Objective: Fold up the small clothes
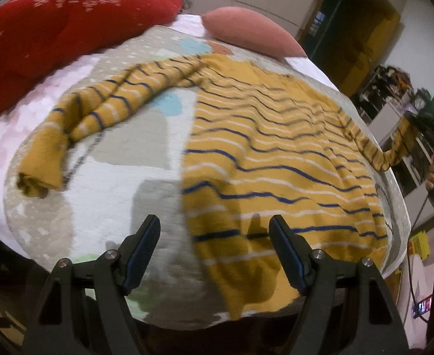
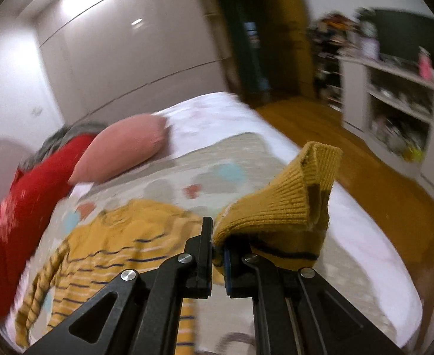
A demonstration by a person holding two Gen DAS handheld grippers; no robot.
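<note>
A mustard-yellow striped sweater lies spread on a patterned blanket on the bed. Its left sleeve stretches out to the left, cuff bunched. My left gripper hovers open over the sweater's lower hem edge, nothing between its fingers. My right gripper is shut on the cuff of the right sleeve, lifted above the bed. In the left wrist view that sleeve hangs stretched up to the right gripper, held by a hand at the right edge.
A red pillow and a pink pillow lie at the far side of the bed. White shelves with clutter stand across a wooden floor. A wardrobe wall rises behind the bed.
</note>
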